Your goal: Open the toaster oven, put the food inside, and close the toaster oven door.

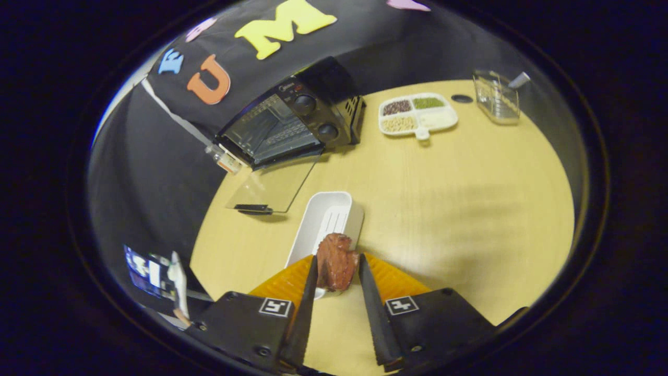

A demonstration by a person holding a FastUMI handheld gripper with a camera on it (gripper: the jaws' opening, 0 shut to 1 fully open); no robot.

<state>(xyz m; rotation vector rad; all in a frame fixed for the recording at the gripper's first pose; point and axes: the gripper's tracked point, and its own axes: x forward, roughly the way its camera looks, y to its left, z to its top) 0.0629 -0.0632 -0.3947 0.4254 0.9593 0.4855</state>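
My gripper (pixel 336 271) is clamped on the meat piece (pixel 335 261) just above the white tray (pixel 323 222); I'd lift it clear, keep it level, then carry it over the dropped glass door (pixel 274 185) into the toaster oven (pixel 289 122) at the desk's far-left edge.

Your gripper (pixel 336 274) has its fingers closed on the food (pixel 335 262), above the near end of the tray (pixel 326 222) on the table (pixel 469 198); beyond the tray, to its left, the toaster oven (pixel 292 122) stands with its door (pixel 274 185) lowered. To the oven's right lies the divided dish (pixel 417 114); further right stands the rack (pixel 496 96).
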